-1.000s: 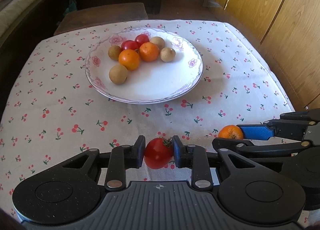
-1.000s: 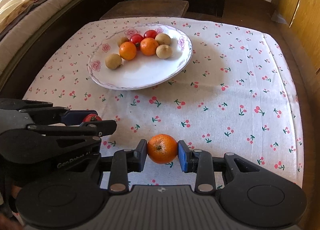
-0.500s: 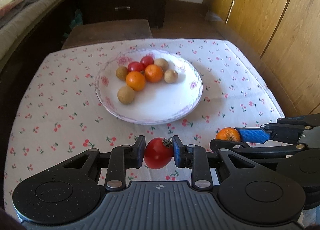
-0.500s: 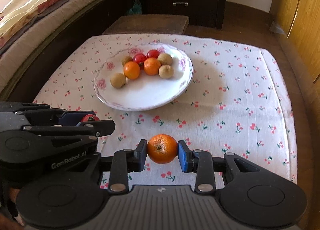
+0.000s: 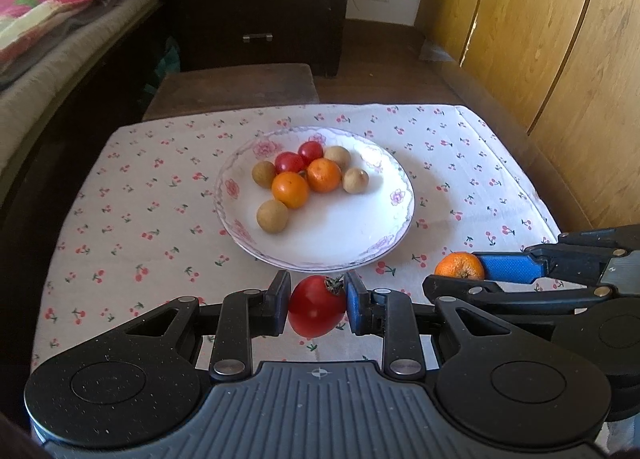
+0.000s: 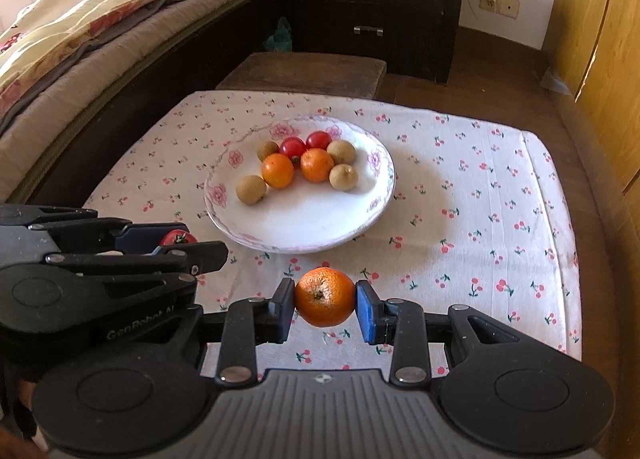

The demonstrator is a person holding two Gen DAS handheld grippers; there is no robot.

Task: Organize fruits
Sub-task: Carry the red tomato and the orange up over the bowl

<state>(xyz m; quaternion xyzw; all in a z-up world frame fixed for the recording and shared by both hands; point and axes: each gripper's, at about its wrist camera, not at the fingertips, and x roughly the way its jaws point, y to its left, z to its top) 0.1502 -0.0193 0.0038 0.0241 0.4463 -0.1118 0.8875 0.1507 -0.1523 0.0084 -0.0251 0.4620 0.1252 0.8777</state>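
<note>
Tomato (image 6: 178, 237) mostly hidden behind left gripper (image 6: 176, 239) in right wrist view.

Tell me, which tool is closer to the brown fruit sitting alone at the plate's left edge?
Left, probably. The left tool, gripping a tomato, sits just short of the plate below that brown fruit; the right tool, gripping an orange, is farther to the right.

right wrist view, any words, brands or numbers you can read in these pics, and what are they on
"GenRobot AI": raised letters on the black body of the left tongs, seen in the right wrist view; the last letters are partly cut off and hard to make out.
No other readable text: the plate and tablecloth carry only flower and cherry patterns, and the right tongs show only a small emblem.
</note>
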